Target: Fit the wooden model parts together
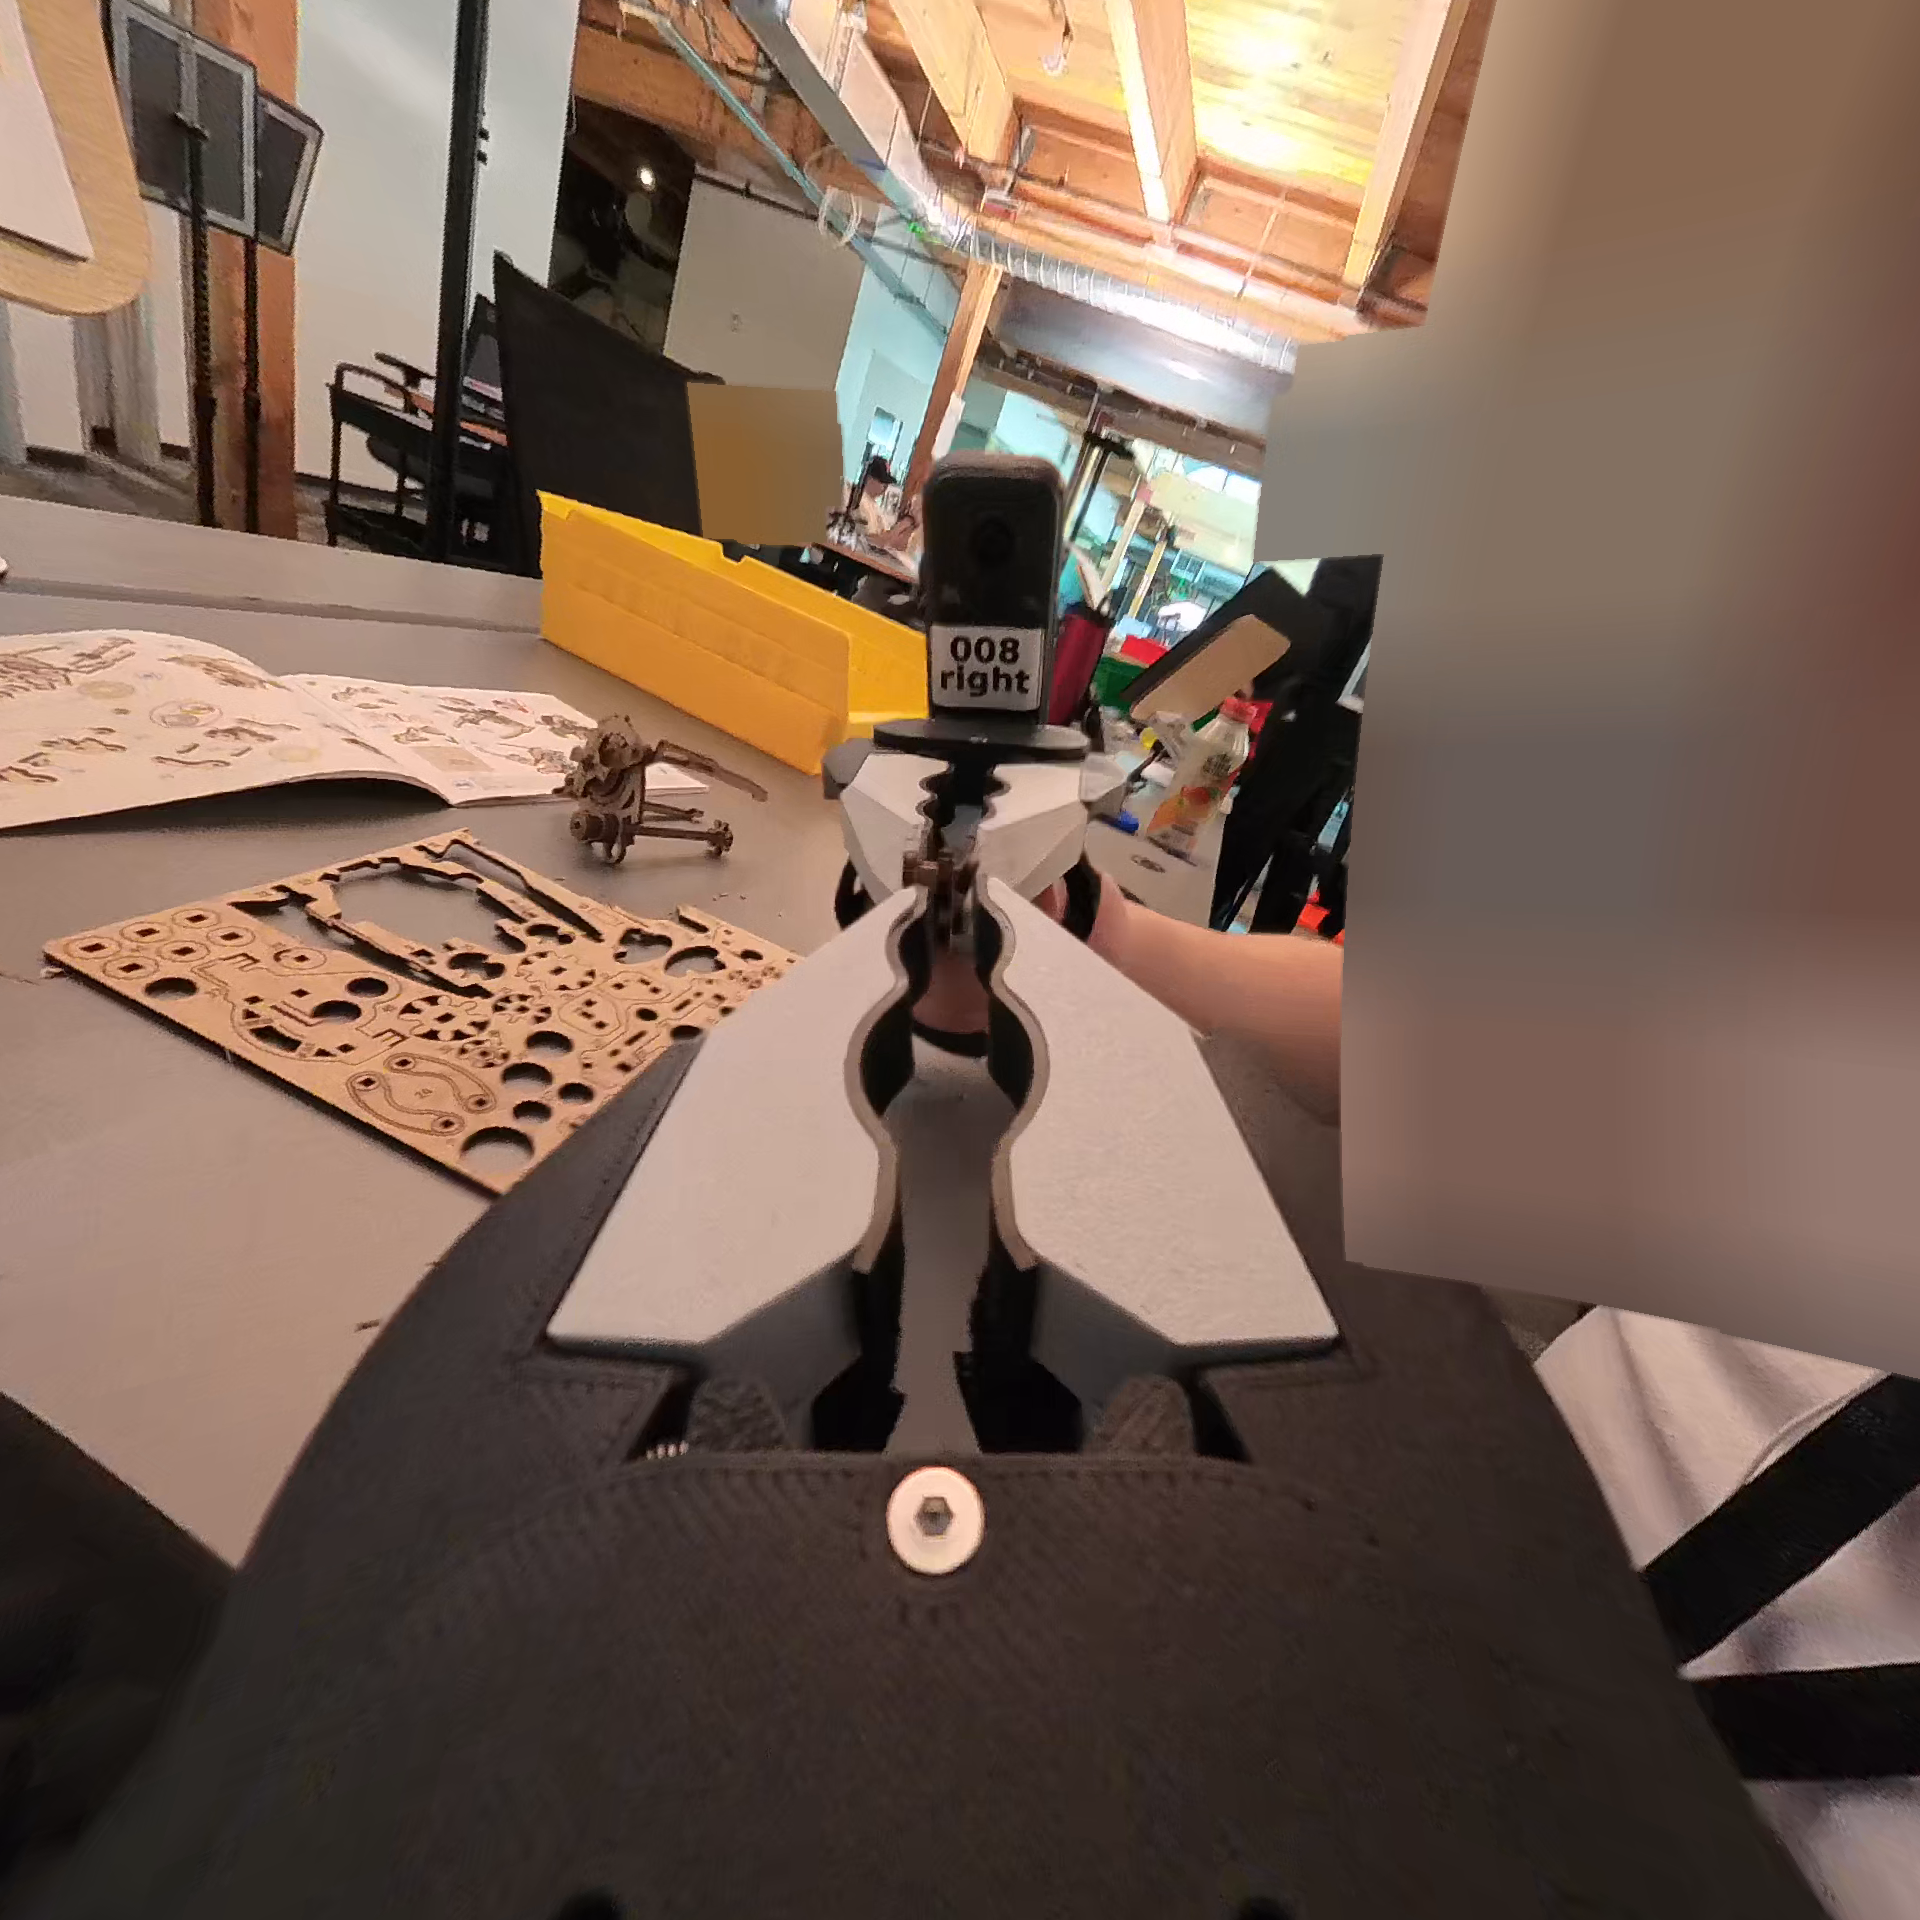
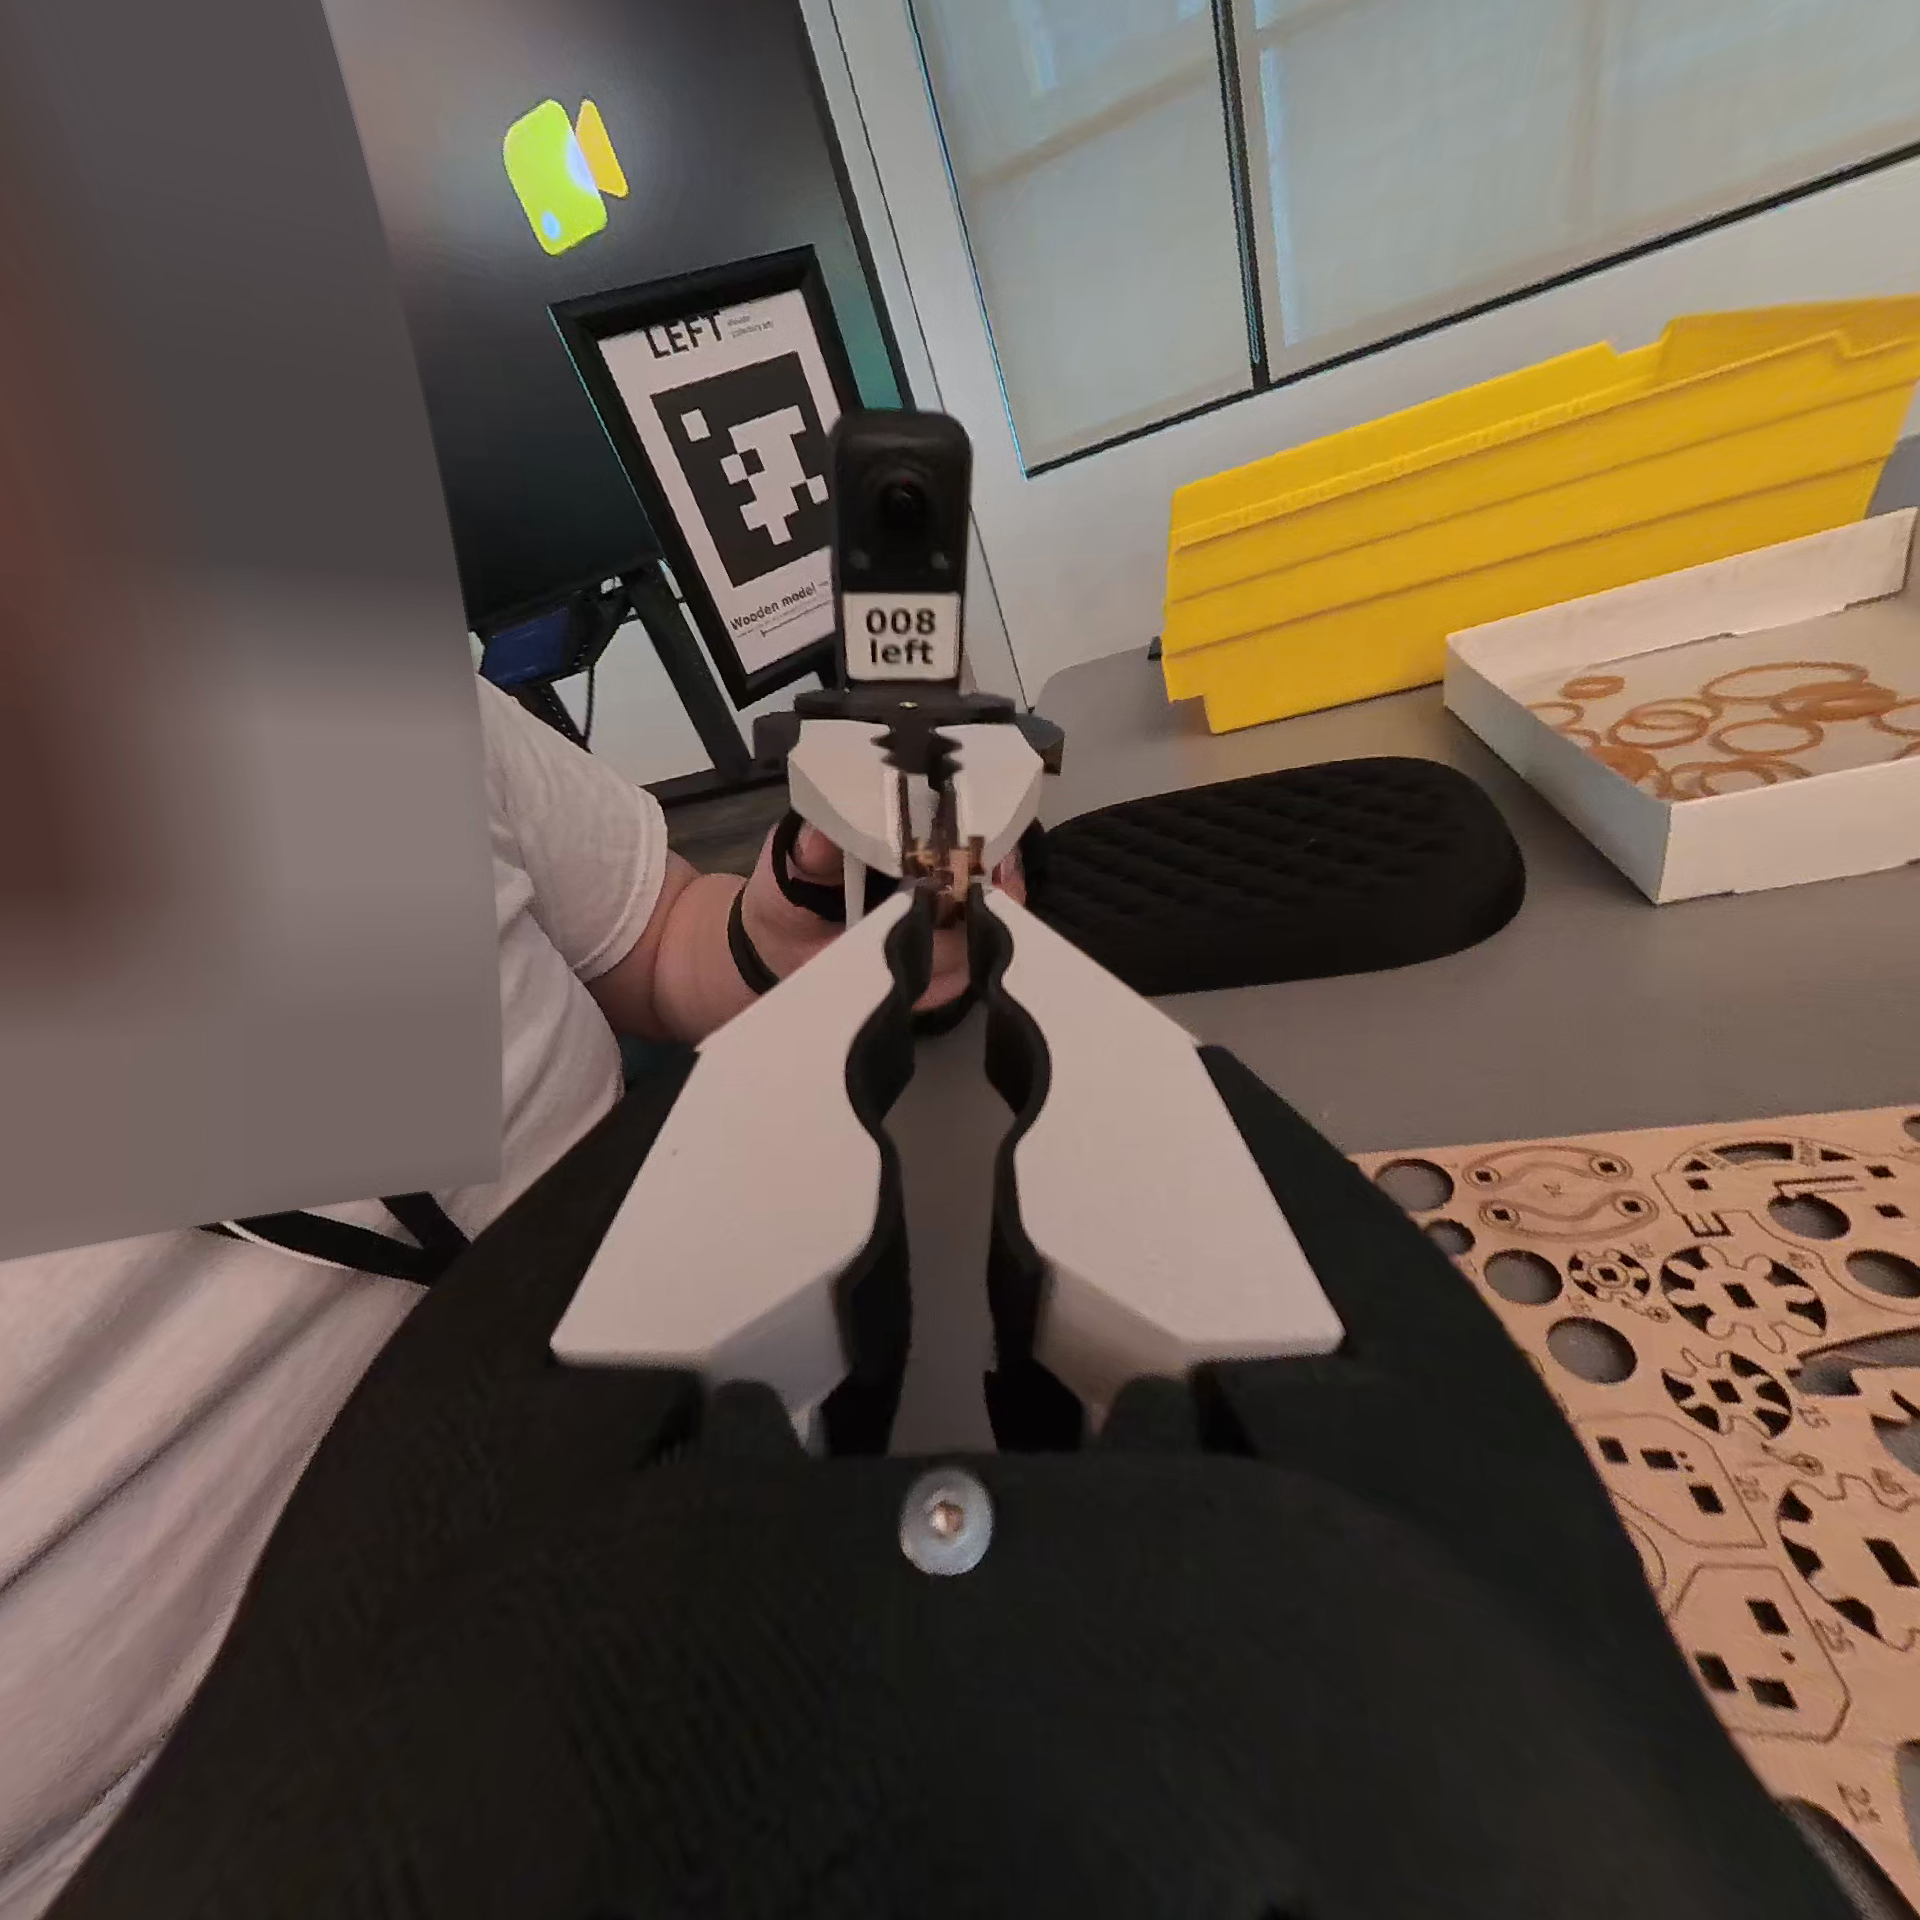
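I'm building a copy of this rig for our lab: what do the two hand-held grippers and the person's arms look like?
Both match: the left hand-held gripper and right hand-held gripper each have a textured black printed body with a silver bolt, two pale grey wedge fingers edged with wavy black pads, and a black camera above a white label. Black loops circle the person's fingers; short white sleeve.

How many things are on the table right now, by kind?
Yellow bin: 1
Instruction booklet: 1
Punched wooden sheet: 1
Part-built wooden model: 1
White tray of wooden rings: 1
Black padded rest: 1
Total: 6
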Motion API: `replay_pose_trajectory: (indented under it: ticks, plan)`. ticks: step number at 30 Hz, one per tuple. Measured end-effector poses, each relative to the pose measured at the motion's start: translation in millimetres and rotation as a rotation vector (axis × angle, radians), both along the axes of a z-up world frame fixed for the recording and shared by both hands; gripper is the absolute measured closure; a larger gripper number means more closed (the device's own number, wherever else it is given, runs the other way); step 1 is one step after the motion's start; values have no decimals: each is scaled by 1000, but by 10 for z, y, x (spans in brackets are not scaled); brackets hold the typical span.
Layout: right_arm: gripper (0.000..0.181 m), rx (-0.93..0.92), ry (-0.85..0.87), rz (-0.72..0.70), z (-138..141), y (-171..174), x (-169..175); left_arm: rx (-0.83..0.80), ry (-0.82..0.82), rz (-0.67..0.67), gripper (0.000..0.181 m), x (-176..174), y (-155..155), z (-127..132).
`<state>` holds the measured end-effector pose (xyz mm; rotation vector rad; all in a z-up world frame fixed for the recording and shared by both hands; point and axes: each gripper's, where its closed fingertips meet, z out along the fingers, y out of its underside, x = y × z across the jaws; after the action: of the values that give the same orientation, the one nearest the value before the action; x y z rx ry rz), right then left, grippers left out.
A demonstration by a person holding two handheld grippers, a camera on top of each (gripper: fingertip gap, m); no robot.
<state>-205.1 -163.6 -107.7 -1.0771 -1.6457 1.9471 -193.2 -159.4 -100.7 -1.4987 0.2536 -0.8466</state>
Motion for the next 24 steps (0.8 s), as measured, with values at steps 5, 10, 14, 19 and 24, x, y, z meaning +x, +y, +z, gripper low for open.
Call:
replay_pose_trajectory:
  ticks: [5, 10, 14, 19, 24]
  plan:
    - [178, 74, -43, -4, -102, -11, -5, 28, 145, 28, 152, -77, -8, 8]
    - [178, 142, -3, -1, -95, -57, 17, 61, 365, 15, 149, -25, -30, -44]
    - [178, 210, 23, -6, -108, -92, 25, 63, 438, -5, 157, 43, -17, -114]
    - [178, 329, 98, -27, -104, -129, 45, 88, 425, -49, 168, 92, -66, -94]
    - [177, 484, 226, -74, -51, -180, 72, 168, 465, -31, 169, 121, -119, -41]
